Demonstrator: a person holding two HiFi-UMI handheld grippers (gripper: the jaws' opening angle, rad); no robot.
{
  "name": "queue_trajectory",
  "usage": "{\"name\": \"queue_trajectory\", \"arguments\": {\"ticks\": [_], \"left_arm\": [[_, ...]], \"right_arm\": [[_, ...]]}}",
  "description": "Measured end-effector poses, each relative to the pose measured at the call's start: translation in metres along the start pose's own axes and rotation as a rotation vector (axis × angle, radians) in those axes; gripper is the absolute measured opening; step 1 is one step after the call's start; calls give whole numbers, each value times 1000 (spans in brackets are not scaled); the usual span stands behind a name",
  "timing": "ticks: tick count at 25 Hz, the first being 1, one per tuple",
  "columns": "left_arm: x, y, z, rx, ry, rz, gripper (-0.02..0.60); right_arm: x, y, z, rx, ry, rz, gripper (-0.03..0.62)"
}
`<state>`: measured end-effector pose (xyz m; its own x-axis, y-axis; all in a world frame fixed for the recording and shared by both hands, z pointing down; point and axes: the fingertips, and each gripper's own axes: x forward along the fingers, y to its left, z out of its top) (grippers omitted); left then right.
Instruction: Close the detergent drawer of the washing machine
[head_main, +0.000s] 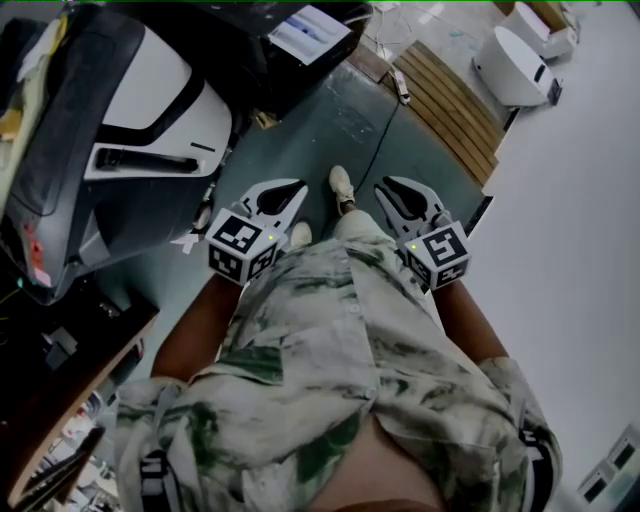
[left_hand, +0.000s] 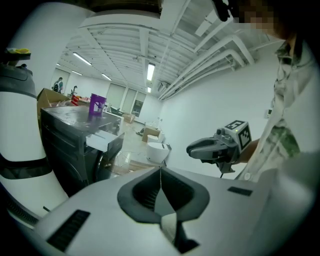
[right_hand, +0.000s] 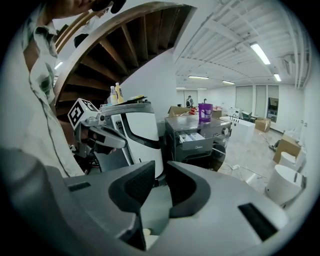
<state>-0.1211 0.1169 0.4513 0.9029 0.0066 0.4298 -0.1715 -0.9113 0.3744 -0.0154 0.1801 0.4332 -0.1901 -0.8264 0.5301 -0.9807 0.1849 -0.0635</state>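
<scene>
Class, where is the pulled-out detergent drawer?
Right gripper view, right of centre: the pale detergent drawer juts from the front of the dark grey washing machine, below the purple jug on top.

The detergent drawer (right_hand: 193, 140), seemingly pulled out, is too small to show detail.

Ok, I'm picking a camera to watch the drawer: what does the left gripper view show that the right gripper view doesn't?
Only the left gripper view: the right gripper, held out in the air. Only the right gripper view: the left gripper, a wooden staircase overhead and bottles. Both: the dark washing machine with its detergent drawer pulled out and a purple container on top.
</scene>
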Motion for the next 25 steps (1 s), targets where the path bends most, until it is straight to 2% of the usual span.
{"name": "queue_trajectory", "arguments": {"ticks": [5, 11, 17, 25], "left_arm": [[12, 43, 35, -49, -45, 127, 25], [45, 81, 79, -69, -68, 212, 25], [82, 102, 118, -111, -110, 293, 25], [115, 113, 141, -179, -159, 405, 25]], "right_arm": [[41, -51, 27, -50, -19, 41, 95], [96, -116, 53, -109, -13, 102, 98], [145, -177, 63, -136, 12, 156, 123], [212, -231, 56, -123, 22, 202, 159]]}}
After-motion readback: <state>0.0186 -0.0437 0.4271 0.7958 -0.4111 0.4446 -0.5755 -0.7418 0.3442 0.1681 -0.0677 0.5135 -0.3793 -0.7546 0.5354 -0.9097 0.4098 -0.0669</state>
